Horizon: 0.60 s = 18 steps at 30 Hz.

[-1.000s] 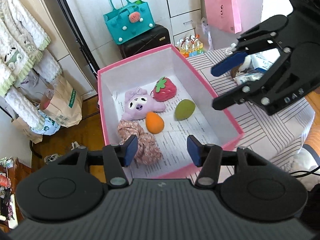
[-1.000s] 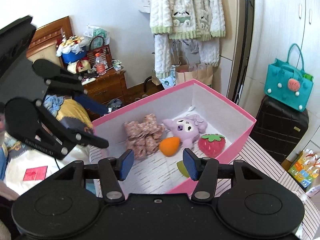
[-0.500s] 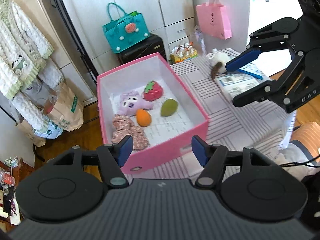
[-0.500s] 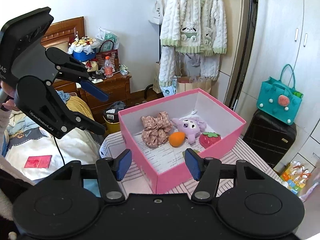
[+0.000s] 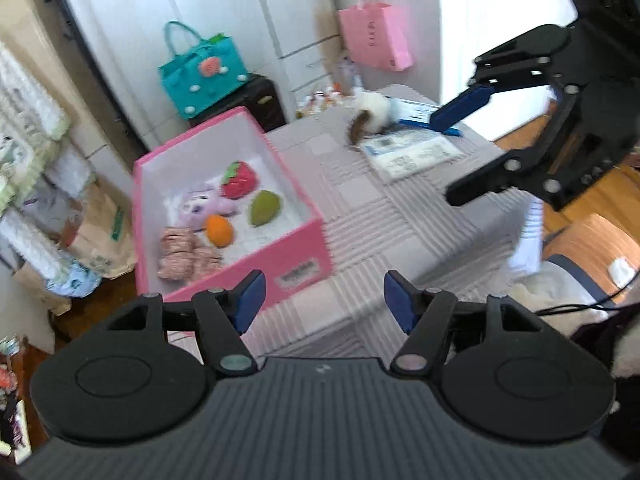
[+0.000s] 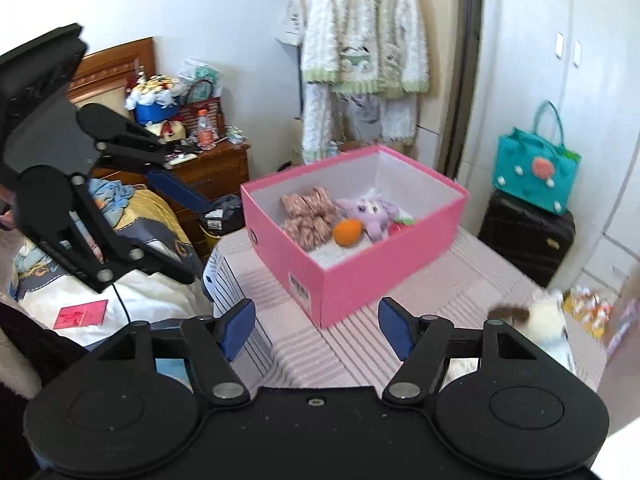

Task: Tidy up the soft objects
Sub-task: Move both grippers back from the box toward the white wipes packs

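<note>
Both claws stand wide and empty, jaws having just been opening: left claw [image 5: 324, 300], right claw [image 6: 316, 330]. Pink box [image 6: 360, 276] sits on the striped counter [image 5: 380, 220], holding strawberry [image 5: 239, 180], purple plush [image 6: 370, 213], orange toy [image 6: 347, 232], green toy [image 5: 265, 208] and floral cloth [image 5: 184, 246]. White plush [image 5: 374, 110] lies well apart.

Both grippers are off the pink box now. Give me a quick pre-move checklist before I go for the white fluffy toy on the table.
1. Left gripper empty, jaws just opened wider: ok.
2. Right gripper empty, jaws just opened wider: ok.
3. White fluffy toy with brown tail lying loose on the striped tablecloth: ok.
4. Toy clear of neighbours: not ok, it touches the flat white packet.
5. Open pink cardboard box has room left: ok.
6. Toy sharp enough to pick a grasp point: cannot tell, blurred.
</note>
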Each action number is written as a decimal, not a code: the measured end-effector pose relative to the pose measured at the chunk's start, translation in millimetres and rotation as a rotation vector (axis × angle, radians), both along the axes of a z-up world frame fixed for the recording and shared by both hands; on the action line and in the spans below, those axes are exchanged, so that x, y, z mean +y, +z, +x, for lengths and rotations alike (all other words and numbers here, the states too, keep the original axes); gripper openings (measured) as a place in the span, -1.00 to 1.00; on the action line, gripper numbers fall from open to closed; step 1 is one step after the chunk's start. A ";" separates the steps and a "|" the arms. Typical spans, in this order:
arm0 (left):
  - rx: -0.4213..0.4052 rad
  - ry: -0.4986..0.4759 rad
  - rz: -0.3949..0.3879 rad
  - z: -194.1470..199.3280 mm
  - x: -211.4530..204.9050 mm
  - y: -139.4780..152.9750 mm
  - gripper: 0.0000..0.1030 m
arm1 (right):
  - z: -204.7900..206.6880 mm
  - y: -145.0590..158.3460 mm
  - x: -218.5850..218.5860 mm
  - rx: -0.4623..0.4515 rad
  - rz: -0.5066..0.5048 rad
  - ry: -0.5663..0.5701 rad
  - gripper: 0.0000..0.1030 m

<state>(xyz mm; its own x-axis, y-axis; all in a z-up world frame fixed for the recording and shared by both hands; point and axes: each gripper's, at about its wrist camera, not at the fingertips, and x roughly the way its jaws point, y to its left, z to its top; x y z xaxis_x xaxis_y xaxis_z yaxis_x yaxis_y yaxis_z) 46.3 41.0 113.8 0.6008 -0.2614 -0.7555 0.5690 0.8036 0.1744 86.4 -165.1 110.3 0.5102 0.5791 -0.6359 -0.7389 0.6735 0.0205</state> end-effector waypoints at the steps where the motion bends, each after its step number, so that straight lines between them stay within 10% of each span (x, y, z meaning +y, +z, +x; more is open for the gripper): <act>1: 0.004 -0.014 -0.010 -3.0 -2.1 -1.8 0.33 | -1.6 -3.9 -5.0 0.011 0.003 -0.014 0.44; 18: 0.027 -0.163 -0.169 9.5 -60.6 -54.5 0.59 | -10.1 -69.7 -74.3 0.109 0.044 -0.203 0.64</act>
<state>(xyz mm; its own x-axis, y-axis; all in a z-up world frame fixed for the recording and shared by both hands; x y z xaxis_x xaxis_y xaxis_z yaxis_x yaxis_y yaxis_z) 55.8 -19.5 59.2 0.5206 -0.4776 -0.7077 0.6961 0.7174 0.0279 76.3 -239.4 40.6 0.5488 0.4995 -0.6703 -0.5800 0.8050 0.1250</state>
